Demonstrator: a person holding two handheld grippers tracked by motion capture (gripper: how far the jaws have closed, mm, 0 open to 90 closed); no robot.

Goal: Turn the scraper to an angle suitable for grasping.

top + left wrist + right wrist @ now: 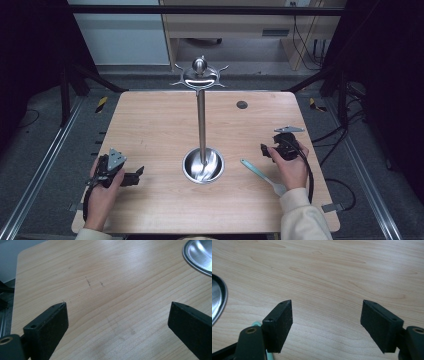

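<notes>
A steel stand rises from a round dish base (216, 170) at the table's middle; its pole (201, 120) ends in a ring of hooks (200, 77). A pale teal utensil (257, 172) lies flat to the right of the base, and its handle end (257, 323) peeks out behind one jaw in the right gripper view. My left gripper (136, 175) (118, 305) rests near the front left, open, over bare wood. My right gripper (265, 150) (327, 302) sits just beyond the utensil, open, with nothing between its fingers.
The dish rim (197, 257) lies ahead and to the right of the left gripper, and the same rim (220, 302) sits left of the right gripper. A small dark disc (242, 104) is set in the table (150, 125) at the back right. Metal rails flank the table.
</notes>
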